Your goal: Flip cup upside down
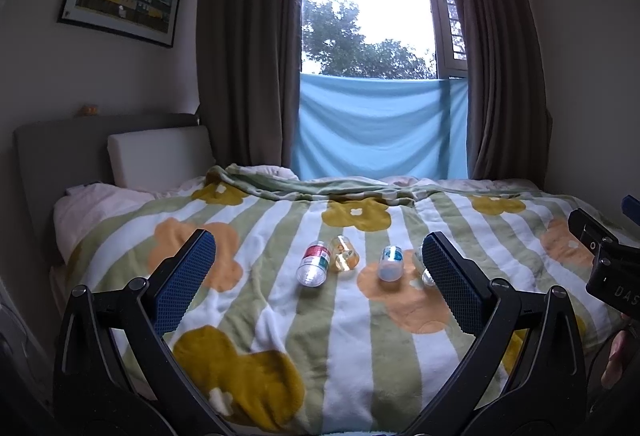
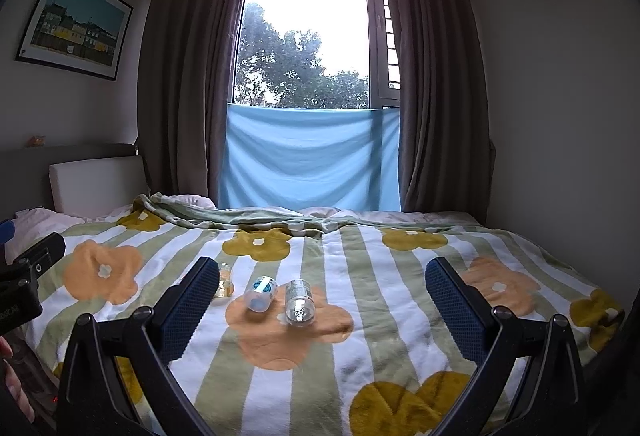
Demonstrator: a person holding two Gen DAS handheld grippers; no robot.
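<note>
Several small clear plastic cups lie on their sides on the flowered blanket [image 1: 280, 316]. In the left wrist view they form a row: a red-labelled cup [image 1: 314, 264], an amber cup [image 1: 345, 254], a blue-labelled cup [image 1: 390, 263], and a plain clear cup [image 1: 423, 270] half hidden by a finger. My left gripper [image 1: 319, 240] hovers open in front of them, holding nothing. The right wrist view shows the amber cup [image 2: 225, 278], the blue-labelled cup [image 2: 261, 293] and the clear cup [image 2: 299, 303]. My right gripper [image 2: 322, 263] is open and empty, short of the cups.
The bed [image 2: 400, 316] fills the room up to the curtained window [image 2: 308, 36], where a blue sheet [image 2: 312, 156] hangs. A headboard and white pillow [image 1: 160, 152] stand at the left. A folded blanket ridge [image 1: 320, 188] runs along the far side. A hand [image 1: 616, 360] shows at the edge.
</note>
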